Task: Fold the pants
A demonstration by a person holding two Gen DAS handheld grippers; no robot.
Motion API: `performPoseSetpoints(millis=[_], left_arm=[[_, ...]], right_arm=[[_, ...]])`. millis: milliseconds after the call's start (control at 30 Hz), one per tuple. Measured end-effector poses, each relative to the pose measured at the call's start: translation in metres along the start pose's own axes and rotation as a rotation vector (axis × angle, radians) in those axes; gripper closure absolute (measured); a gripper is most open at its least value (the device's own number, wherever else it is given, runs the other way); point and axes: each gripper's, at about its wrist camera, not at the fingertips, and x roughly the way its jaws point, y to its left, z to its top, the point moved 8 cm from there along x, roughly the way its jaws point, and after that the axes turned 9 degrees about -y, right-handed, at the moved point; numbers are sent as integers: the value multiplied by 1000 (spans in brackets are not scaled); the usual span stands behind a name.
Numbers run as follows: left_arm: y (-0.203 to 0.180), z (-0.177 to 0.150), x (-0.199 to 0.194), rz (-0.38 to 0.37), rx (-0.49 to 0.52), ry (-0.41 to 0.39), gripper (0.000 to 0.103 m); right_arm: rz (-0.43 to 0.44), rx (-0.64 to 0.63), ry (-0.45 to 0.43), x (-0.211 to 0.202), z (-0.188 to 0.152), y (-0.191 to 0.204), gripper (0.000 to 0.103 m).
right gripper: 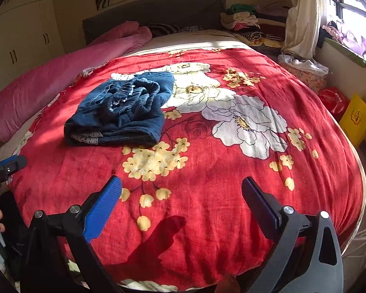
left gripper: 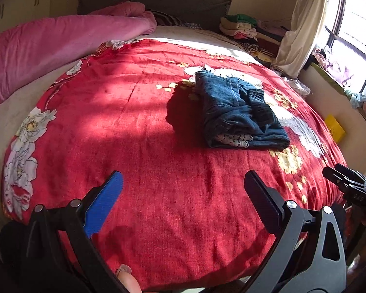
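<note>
- Dark blue folded pants (right gripper: 119, 108) are laid on red floral bed blanket (right gripper: 207, 171).
- Left gripper (left gripper: 183, 195) & right gripper (right gripper: 181, 195): fingers spread wide, nothing held, both kept apart from pants.

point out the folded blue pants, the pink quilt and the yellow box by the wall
folded dark blue pants (right gripper: 117, 112): right wrist view, middle of the top layer
rolled pink quilt (left gripper: 48, 46): left wrist view, middle of its long side
flat yellow box (right gripper: 357, 119): right wrist view, centre of its printed face

No readable text; yellow box (right gripper: 357, 119) emblem and red bag (right gripper: 335, 100) print too small.
</note>
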Motion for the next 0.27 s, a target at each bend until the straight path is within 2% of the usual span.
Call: performPoseSetpoints(millis=[33, 100, 133, 200, 267], left_arm=[[12, 7, 6, 32, -1, 2, 10], [48, 22, 25, 167, 31, 8, 10], [67, 29, 38, 218, 56, 24, 10], [110, 45, 63, 320, 42, 37, 10], [148, 55, 92, 369, 5, 91, 10]], right_arm=[[-20, 19, 6, 7, 4, -16, 5], [-69, 53, 15, 22, 15, -54, 5], [-102, 67, 24, 30, 20, -75, 5], [-192, 97, 31, 46, 32, -123, 5], [-275, 123, 60, 65, 41, -170, 5]])
